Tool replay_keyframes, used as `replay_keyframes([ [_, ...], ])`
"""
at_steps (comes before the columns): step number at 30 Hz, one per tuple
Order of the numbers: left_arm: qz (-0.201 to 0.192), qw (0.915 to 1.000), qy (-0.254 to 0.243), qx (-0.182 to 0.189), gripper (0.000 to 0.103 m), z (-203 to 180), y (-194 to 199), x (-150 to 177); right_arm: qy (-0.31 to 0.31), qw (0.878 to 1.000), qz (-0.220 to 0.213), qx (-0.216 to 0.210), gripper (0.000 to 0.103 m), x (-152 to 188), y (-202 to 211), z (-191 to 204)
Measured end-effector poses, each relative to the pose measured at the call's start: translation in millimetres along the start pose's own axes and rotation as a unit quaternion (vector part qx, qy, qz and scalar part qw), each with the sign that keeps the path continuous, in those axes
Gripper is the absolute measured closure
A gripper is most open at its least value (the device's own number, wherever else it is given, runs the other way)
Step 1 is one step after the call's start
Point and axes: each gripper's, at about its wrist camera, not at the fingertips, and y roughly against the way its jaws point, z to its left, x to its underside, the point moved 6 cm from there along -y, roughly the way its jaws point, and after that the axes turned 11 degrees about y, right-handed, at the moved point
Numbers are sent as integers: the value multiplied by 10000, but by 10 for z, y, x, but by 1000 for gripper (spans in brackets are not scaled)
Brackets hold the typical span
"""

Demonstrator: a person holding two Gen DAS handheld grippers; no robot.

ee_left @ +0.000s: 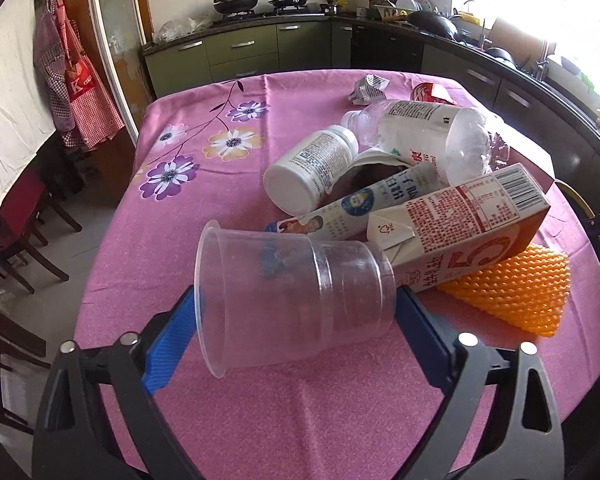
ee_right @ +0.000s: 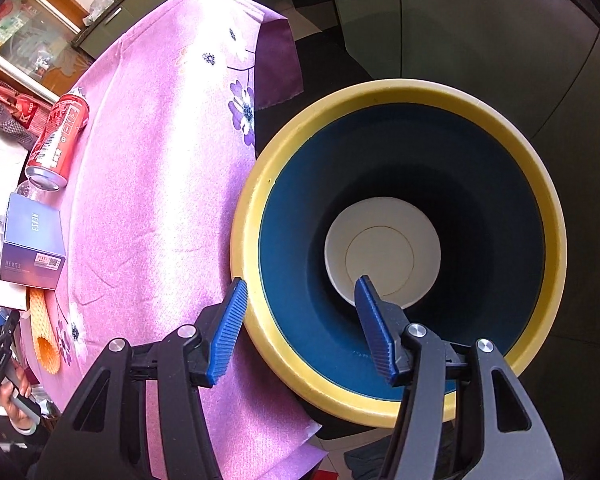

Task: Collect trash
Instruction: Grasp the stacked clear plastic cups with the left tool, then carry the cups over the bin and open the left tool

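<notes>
Trash covers the pink flowered tablecloth (ee_left: pixel 188 216) ahead of the left gripper (ee_left: pixel 296 304), whose blue pads pinch a clear plastic cup (ee_left: pixel 292 300) lying on its side. Beyond the cup lie a white pill bottle (ee_left: pixel 312 168), a red-and-white milk carton (ee_left: pixel 472 228) and an orange foam net (ee_left: pixel 516 296) to its right. The right gripper (ee_right: pixel 300 312) is spread, its fingers straddling the yellow rim of a blue round bin (ee_right: pixel 396 240) beside the table; a white paper cup (ee_right: pixel 384 252) lies inside.

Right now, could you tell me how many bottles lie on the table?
2. A white pill bottle lies beside a larger clear bottle, both behind the cup in the left gripper; more may be hidden.
</notes>
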Motion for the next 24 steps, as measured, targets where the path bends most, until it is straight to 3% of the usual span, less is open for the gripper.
replay_keyframes([
  [9,50,9998,-179,25,27,43,83,-2,-32,10000,-36,-63,47,6,-78,4],
  [14,-79,9990,-424,129,27,5,398,-54,-82,9998,-142,-56,47,62,-9,-18],
  [19,-277,9928,-865,774,27,-445,771,-228,-165,9990,-398,-120,47,112,111,-66],
  [24,-330,9720,-1588,1703,27,-1385,895,-353,-257,9969,-742,-86,47,238,328,-174],
])
